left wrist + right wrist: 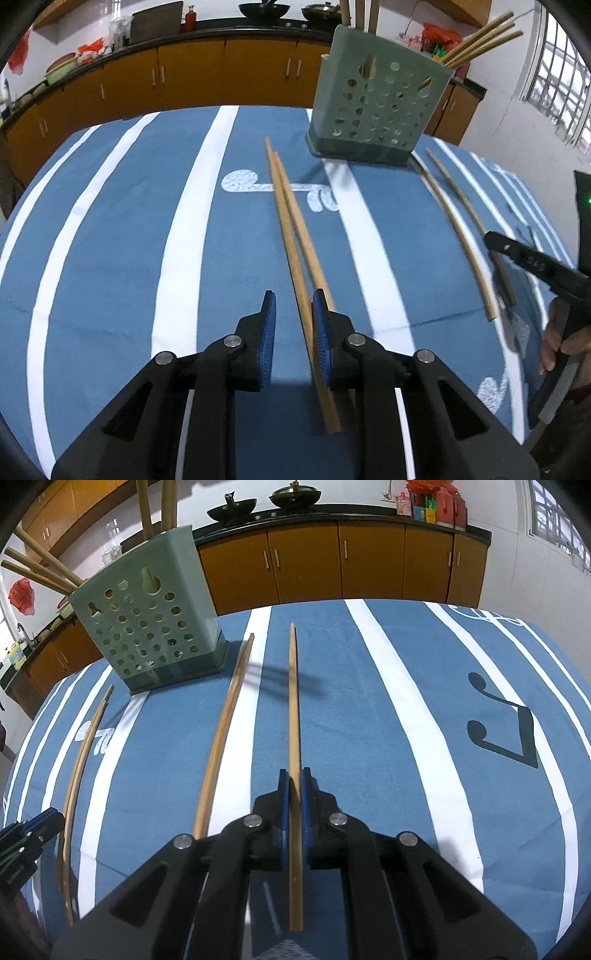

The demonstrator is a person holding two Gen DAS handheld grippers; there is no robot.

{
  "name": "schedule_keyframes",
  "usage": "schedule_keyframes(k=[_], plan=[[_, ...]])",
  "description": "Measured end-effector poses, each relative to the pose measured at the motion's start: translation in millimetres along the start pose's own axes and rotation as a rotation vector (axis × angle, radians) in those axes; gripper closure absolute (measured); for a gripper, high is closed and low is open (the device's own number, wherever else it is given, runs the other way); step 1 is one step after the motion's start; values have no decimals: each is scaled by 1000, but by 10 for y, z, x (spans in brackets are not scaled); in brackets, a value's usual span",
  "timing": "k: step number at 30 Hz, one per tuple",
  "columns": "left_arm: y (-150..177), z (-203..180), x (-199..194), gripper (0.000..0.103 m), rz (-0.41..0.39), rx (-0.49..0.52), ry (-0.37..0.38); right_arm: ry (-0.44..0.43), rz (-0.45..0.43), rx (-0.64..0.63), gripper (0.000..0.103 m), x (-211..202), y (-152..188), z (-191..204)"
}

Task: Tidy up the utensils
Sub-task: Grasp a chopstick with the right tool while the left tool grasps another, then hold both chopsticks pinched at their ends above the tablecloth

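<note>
A pale green perforated utensil holder (380, 99) (147, 624) stands on the blue striped tablecloth with several chopsticks upright in it. My left gripper (293, 295) is open, low over a pair of wooden chopsticks (291, 229) lying on the cloth. One of them runs between the blue pads, close to the right pad (320, 332). My right gripper (294, 771) is shut on a single chopstick (293, 686), whose tip points toward the holder and throws a shadow on the cloth. Another chopstick (225, 734) lies to its left.
The tablecloth (110, 240) covers the whole table. The right gripper (532, 258) and a hand (561, 339) show at the right edge of the left wrist view. Behind the table run orange cabinets (369, 561) under a dark counter with woks. A window (561, 74) is at the right.
</note>
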State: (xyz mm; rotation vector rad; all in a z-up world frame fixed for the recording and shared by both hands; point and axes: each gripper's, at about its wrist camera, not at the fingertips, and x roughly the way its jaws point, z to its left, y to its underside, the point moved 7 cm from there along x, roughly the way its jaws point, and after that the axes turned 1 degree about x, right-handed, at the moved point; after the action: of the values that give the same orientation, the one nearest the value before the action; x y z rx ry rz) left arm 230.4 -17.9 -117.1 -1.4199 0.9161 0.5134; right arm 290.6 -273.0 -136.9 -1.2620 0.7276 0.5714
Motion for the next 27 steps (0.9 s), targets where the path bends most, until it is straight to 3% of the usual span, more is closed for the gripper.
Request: schedule_keyframes(k=[5,9,16,20,27], plan=[[-17,-57,12,83,-2,33,-40,-5,-1,-13,95,-7,17,24],[-75,-58,63,95,-6,47,-86,-4,-4,-29,94,-8,22,41],[-302,292,182,96,-8,-20,-119,-24,-10,-27,95,-9,11,29],[-367,522,197,96,-19,-66,-115,-30,-9,-24,95,2,-5,25],[-367,530,212,96,-40,-60,-105,-36,-6,-18,95,16,-11,30]])
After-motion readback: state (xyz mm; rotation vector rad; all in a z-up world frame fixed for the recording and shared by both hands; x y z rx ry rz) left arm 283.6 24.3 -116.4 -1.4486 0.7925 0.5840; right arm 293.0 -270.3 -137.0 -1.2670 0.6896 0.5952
